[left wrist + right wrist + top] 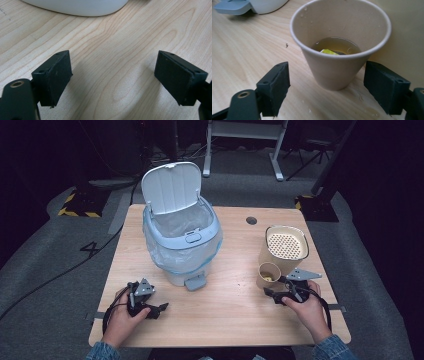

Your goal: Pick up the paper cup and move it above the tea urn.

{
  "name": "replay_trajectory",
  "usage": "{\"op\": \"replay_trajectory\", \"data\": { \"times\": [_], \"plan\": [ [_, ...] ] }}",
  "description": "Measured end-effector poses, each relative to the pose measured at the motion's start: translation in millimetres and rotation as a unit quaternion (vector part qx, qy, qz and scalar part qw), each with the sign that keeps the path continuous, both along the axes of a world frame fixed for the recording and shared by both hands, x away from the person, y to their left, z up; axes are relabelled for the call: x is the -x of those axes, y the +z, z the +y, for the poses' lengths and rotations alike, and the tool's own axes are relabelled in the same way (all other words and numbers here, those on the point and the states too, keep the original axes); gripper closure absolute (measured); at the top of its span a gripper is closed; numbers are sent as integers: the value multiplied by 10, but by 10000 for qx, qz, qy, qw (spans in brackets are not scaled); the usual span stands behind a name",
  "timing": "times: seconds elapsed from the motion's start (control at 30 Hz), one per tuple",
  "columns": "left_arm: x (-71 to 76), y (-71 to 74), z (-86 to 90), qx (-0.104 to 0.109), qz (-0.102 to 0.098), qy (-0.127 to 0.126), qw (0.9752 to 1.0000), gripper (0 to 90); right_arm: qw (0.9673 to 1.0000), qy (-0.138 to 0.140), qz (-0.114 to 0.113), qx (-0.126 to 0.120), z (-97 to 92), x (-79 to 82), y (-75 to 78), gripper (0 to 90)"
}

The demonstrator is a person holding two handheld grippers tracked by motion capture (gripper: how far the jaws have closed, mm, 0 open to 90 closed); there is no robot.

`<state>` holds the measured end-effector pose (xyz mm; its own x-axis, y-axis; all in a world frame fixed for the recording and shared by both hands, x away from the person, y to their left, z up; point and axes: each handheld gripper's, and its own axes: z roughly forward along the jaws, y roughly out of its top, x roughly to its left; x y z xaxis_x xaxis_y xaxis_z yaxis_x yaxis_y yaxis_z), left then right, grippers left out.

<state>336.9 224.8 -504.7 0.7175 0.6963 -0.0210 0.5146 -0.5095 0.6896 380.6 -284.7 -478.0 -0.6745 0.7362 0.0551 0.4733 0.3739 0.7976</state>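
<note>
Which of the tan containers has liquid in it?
The small paper cup, between the right gripper's open fingers. The taller container behind it has a perforated insert on top.

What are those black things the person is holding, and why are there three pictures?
They are tongs: a left gripper and a right gripper, one in each hand. One camera looks down from above the wooden table. Two more ride on the tongs and look out between their black jaws. On the table stand a white bin with its lid up, a tall beige container with a holed top, and a small paper cup with some liquid inside. Both tongs are open and hold nothing; the right ones sit either side of the cup.
</note>
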Motion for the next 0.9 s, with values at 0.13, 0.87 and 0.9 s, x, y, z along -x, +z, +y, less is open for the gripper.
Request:
{"op": "replay_trajectory", "data": {
  "times": [0.13,0.87,0.9],
  "plan": [
    [3,0,-1,0,-2,19,10000,147,9999,-67,-35,-107,35,-83,-77,219],
    [7,0,-2,2,-1,37,10000,147,9997,-58,-121,-226,147,-153,-120,304],
    [6,0,-2,2,0,30,10000,147,9996,-38,-120,-256,145,-136,-103,305]
  ]
}}
